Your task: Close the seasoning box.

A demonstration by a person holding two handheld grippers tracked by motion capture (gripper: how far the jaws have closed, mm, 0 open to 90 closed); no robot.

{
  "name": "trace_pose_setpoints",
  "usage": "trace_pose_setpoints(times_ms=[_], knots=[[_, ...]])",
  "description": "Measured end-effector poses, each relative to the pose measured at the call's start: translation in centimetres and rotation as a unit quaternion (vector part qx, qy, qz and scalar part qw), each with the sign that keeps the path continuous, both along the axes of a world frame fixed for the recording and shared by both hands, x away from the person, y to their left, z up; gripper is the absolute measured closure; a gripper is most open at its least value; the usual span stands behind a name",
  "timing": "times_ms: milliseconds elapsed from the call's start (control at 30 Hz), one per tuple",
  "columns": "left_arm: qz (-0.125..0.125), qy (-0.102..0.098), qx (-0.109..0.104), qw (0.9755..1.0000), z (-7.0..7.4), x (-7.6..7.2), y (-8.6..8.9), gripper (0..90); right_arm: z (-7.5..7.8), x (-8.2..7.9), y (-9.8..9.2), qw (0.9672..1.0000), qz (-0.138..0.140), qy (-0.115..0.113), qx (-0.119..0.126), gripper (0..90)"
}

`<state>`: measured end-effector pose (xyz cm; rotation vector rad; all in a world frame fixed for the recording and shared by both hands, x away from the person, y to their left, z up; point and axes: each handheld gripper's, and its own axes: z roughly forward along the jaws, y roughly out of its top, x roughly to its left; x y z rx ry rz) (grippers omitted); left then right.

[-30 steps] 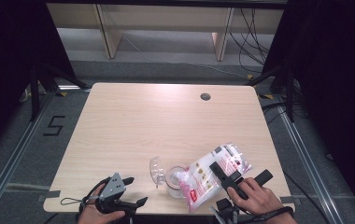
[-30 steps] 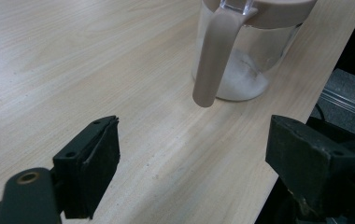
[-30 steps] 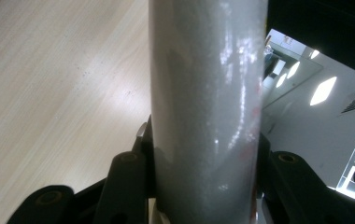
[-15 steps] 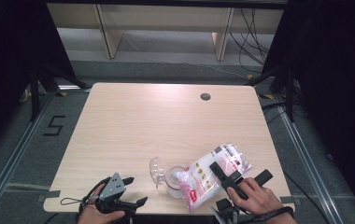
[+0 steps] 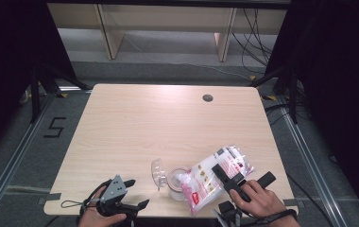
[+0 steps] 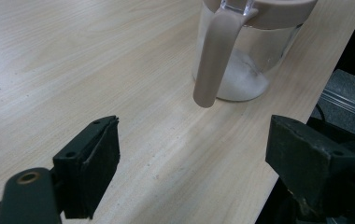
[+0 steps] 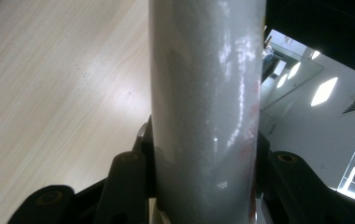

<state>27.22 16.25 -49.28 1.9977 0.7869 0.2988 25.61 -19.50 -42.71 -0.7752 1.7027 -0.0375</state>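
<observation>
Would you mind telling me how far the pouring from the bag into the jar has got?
Done: the jar stands with its lid flipped open and some white powder already at its bottom. In hand: the right hand-held gripper is clamped on the bag, tilted with its lower end at the jar's mouth. Left: emptying the bag and shutting the lid; the left hand-held gripper waits open near the jar, holding nothing.

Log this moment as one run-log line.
right tongs: shut on bag, tilted over jar | left tongs: open, empty | jar lid: flipped open

One bag (image 5: 215, 177), one jar (image 5: 177, 182), two hand-held grippers.
</observation>
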Motion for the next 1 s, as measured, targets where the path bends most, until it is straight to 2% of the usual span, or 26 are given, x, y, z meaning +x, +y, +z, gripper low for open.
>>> trace_pose_setpoints(times_ms=[1000], knots=[[-0.002,-0.004,0.004,1.0,0.09,-0.01,0.04,17.4,0.02,0.01,-0.01,1.0,0.0,0.001,0.0,63.8]])
